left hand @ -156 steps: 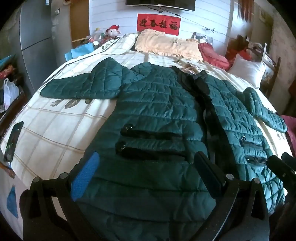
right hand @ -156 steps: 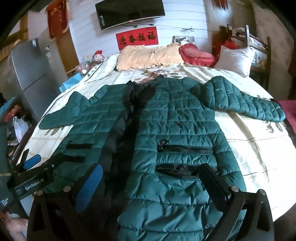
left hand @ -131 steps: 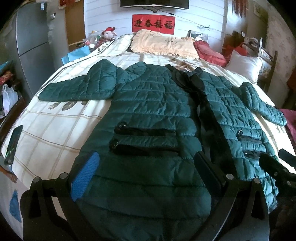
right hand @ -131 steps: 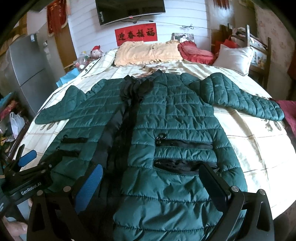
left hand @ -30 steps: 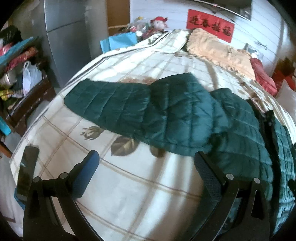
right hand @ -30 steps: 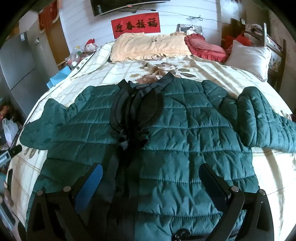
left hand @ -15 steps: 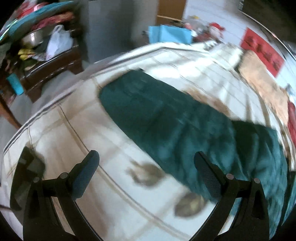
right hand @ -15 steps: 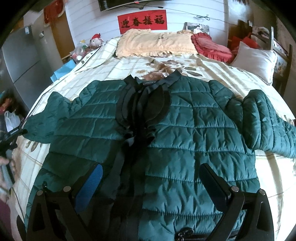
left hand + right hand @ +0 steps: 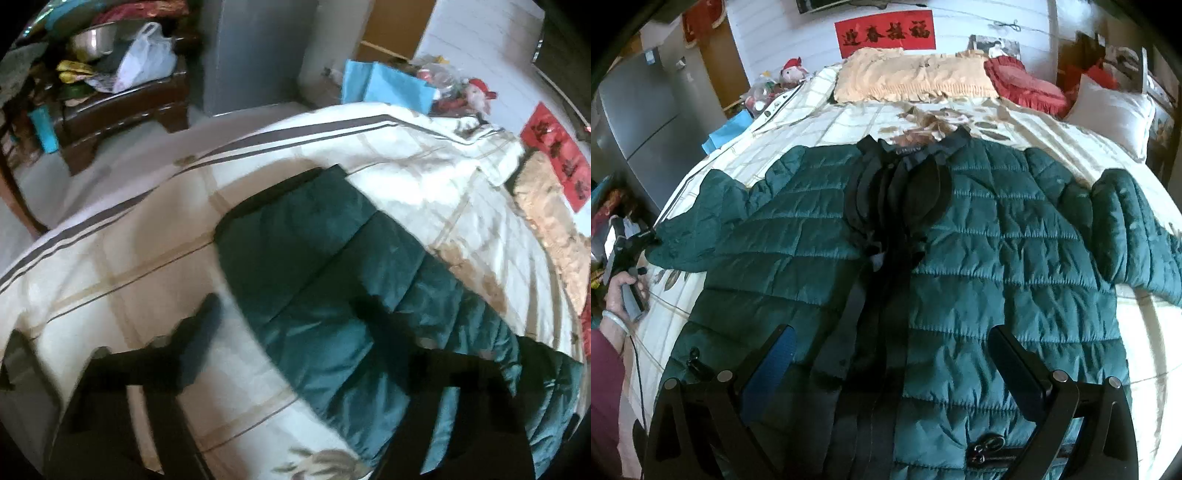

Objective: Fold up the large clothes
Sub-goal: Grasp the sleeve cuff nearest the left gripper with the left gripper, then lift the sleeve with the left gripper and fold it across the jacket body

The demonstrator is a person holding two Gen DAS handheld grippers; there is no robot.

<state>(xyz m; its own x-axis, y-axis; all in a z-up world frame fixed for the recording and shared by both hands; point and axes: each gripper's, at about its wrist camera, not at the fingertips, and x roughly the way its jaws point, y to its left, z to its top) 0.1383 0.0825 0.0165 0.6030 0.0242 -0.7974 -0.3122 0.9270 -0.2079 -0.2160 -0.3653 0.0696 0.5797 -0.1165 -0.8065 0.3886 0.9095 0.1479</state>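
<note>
A dark green quilted jacket (image 9: 997,258) lies front up and spread flat on the bed (image 9: 831,125), with a black zipper band down its middle. My right gripper (image 9: 892,365) is open and empty above the jacket's lower chest. My left gripper (image 9: 291,325) is open, its jaws straddling the jacket's left sleeve (image 9: 332,266) near the cuff; the view is blurred. In the right wrist view the left gripper (image 9: 631,243) sits at the sleeve end at the bed's left edge, held by a hand.
A yellow blanket (image 9: 912,77), red cushion (image 9: 1027,88) and white pillow (image 9: 1108,110) lie at the bed's head. A grey cabinet (image 9: 255,51) and a cluttered dark wooden stand (image 9: 110,96) are left of the bed.
My left gripper has moved left along the sleeve to its cuff end and dropped closer to it. My right gripper has moved forward slightly over the jacket's chest.
</note>
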